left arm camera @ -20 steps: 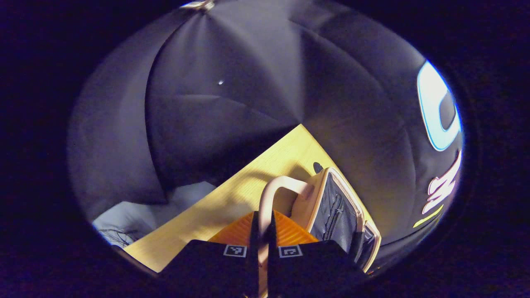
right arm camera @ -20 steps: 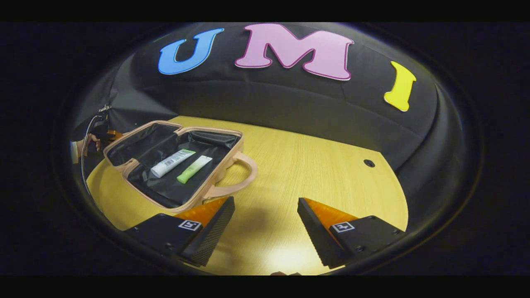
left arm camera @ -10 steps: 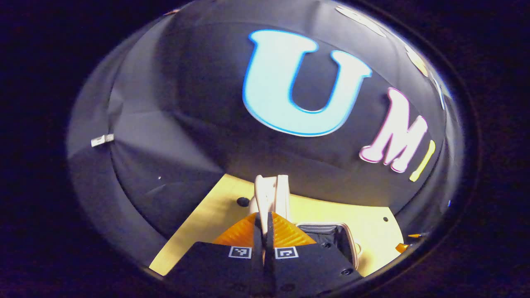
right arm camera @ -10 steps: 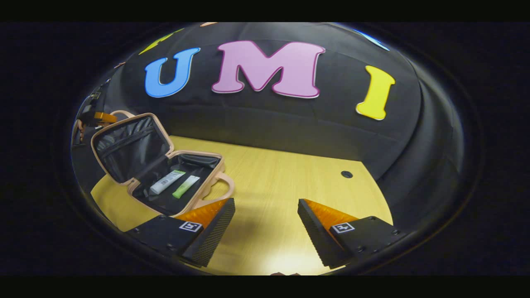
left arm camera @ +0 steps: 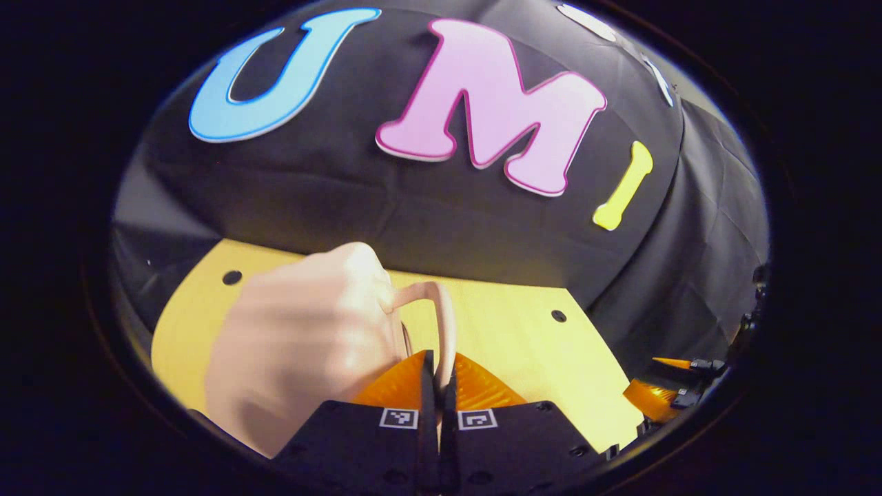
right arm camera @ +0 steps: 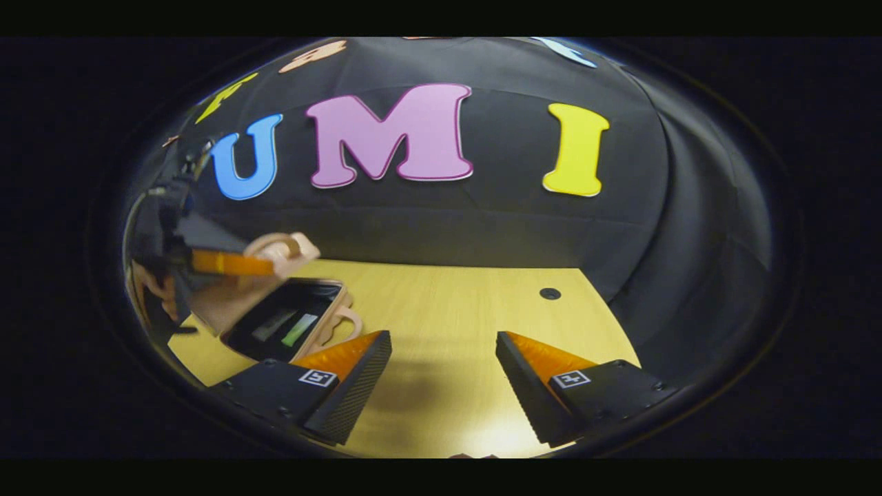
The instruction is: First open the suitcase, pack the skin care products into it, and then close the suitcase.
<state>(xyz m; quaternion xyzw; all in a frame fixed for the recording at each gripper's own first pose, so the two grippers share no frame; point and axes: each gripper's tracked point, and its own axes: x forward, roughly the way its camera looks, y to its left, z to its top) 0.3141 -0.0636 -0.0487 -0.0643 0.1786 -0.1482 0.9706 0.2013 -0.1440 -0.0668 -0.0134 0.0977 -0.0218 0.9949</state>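
Swung down by its handle [left arm camera: 441, 324], clenched in the left claw [left arm camera: 438, 375], the lid [left arm camera: 303, 344] nearly covers two tubes [right arm camera: 288, 327]; the right claw [right arm camera: 441, 372] is held released over the wooden counter [right arm camera: 468, 310].

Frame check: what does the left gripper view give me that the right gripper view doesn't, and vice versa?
Left gripper view: left gripper shut on the lid handle, close up. Right gripper view: open right gripper, white tube and green tube inside the half-closed suitcase. Shared: suitcase lid, wooden table.
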